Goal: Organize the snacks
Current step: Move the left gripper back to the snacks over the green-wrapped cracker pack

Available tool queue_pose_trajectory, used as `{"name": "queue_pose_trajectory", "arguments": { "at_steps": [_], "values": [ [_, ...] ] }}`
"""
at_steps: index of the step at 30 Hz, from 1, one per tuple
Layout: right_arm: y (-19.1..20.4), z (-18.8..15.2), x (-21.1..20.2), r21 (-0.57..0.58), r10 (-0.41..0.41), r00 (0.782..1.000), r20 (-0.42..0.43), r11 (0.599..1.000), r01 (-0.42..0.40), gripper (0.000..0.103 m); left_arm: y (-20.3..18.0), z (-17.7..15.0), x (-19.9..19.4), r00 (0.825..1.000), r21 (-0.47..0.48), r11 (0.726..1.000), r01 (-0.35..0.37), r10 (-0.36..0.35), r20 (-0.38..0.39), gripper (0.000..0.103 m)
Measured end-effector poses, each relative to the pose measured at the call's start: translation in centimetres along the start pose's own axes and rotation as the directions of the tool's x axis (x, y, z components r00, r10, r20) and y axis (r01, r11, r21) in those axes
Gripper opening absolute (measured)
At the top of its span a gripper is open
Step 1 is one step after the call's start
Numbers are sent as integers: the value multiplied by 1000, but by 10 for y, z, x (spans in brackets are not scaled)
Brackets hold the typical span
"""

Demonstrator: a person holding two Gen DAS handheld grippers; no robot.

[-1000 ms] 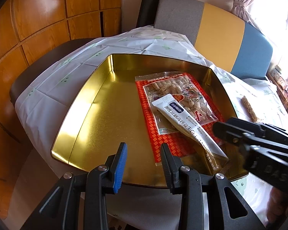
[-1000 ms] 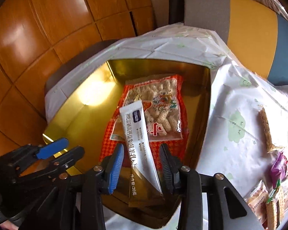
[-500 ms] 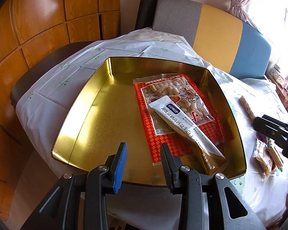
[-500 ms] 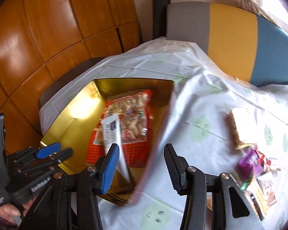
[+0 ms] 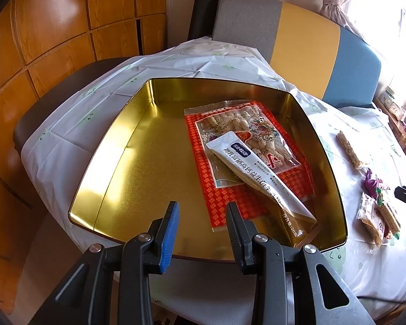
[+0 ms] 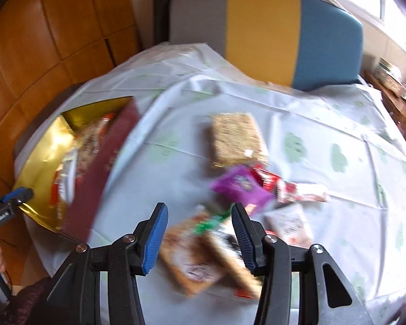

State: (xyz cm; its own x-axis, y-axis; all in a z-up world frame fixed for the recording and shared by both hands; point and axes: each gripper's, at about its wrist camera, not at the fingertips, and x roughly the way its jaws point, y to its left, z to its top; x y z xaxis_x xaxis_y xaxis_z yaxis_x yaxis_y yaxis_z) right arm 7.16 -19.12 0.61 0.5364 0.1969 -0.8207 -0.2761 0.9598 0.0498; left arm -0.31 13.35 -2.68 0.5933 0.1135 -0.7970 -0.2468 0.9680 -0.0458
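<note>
Snacks split between two places: red-bordered clear bag of pale puffed sticks [image 5: 246, 146] lying flat on the floor of the shallow gold-coloured metal tin [image 5: 138, 168], toward its right half, with a long white sachet printed with a dark blue label [image 5: 259, 178] resting diagonally across the bag, its near end reaching the tin's near right corner. Loose on the white tablecloth with pale green prints [image 6: 176, 140], right of the tin: flat golden cereal bar in clear wrap [image 6: 236, 138] farthest, purple wrapper [image 6: 242, 187] and red-and-white wrapper [image 6: 292, 189] nearer, then blurred brown biscuit packs [image 6: 197, 254] nearest.

Left gripper [image 5: 203, 224] hovering over the tin's near edge, jaws apart, nothing between them, touching nothing. Right gripper [image 6: 200, 227] over the loose pile, jaws just been opening, now spread, biscuit packs seen in the gap below but not pinched; view smeared by motion. Tin's dark red outer wall [image 6: 102, 168] visible at far left of that view.

Beyond the table, chair back in grey, yellow and blue panels [image 5: 297, 35]; orange wooden wall panels [image 5: 54, 27] at left.
</note>
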Motion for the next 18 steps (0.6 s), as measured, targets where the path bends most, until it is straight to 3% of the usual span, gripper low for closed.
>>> {"name": "queue_pose_trajectory", "arguments": {
  "at_steps": [6, 10, 12, 18],
  "values": [
    [-60, -7, -4, 85, -87, 996, -31, 992, 90, 50, -16, 0, -3, 1000, 60, 998, 21, -22, 10, 36],
    [-98, -14, -4, 194, -126, 991, -41, 972, 131, 50, -36, 3, -10, 998, 122, 991, 60, -62, 16, 36],
    [-113, -18, 0, 247, -154, 984, -88, 954, 171, 50, -49, 5, -15, 996, 155, 984, 84, -88, 18, 36],
    [-132, -21, 4, 319, -149, 980, -133, 930, 184, 50, -108, 11, -22, 976, 284, 934, 218, -217, -36, 36]
  ]
}}
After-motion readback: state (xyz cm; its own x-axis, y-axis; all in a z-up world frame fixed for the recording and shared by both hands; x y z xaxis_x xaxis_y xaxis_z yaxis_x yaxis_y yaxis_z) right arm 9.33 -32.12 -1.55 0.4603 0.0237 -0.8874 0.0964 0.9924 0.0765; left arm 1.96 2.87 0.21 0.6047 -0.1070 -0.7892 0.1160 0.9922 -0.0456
